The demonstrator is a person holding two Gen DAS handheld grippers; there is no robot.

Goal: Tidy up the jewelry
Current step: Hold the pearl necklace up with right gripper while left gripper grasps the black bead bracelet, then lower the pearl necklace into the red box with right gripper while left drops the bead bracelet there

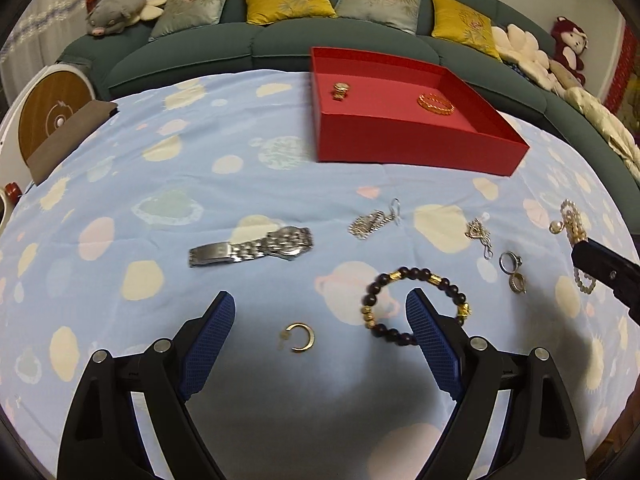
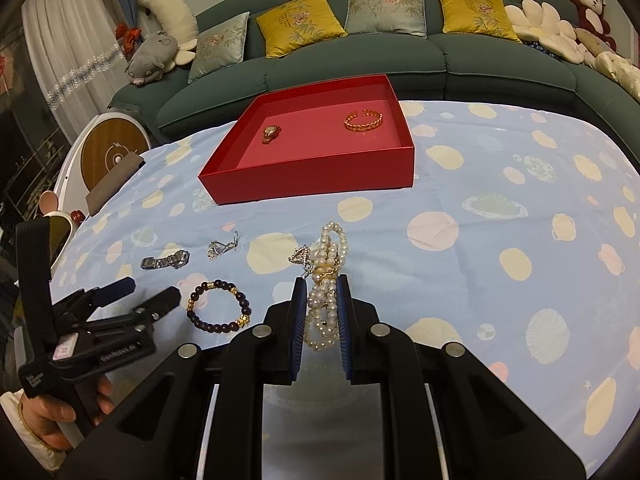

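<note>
A red tray [image 1: 400, 148] [image 2: 316, 178] at the back holds a gold watch [image 1: 341, 90] [image 2: 271, 133] and a gold bangle [image 1: 436, 103] [image 2: 363, 120]. My left gripper [image 1: 320, 312] is open just above the cloth, around a gold open ring [image 1: 300, 337]. A dark bead bracelet [image 1: 416, 304] [image 2: 219, 306] touches its right finger. My right gripper [image 2: 322, 292] is shut on a pearl necklace [image 2: 326, 284] [image 1: 576, 224] that still trails on the cloth. A silver watch [image 1: 252, 248] [image 2: 165, 260], silver earrings [image 1: 374, 220] [image 2: 222, 247] and a silver pendant [image 1: 478, 234] [image 2: 301, 257] lie between.
Two silver rings [image 1: 512, 270] lie right of the bead bracelet. A green sofa [image 2: 360, 56] with cushions runs behind the table. A round wooden-faced device [image 1: 50, 116] stands at the left edge. The table carries a blue spotted cloth [image 2: 500, 240].
</note>
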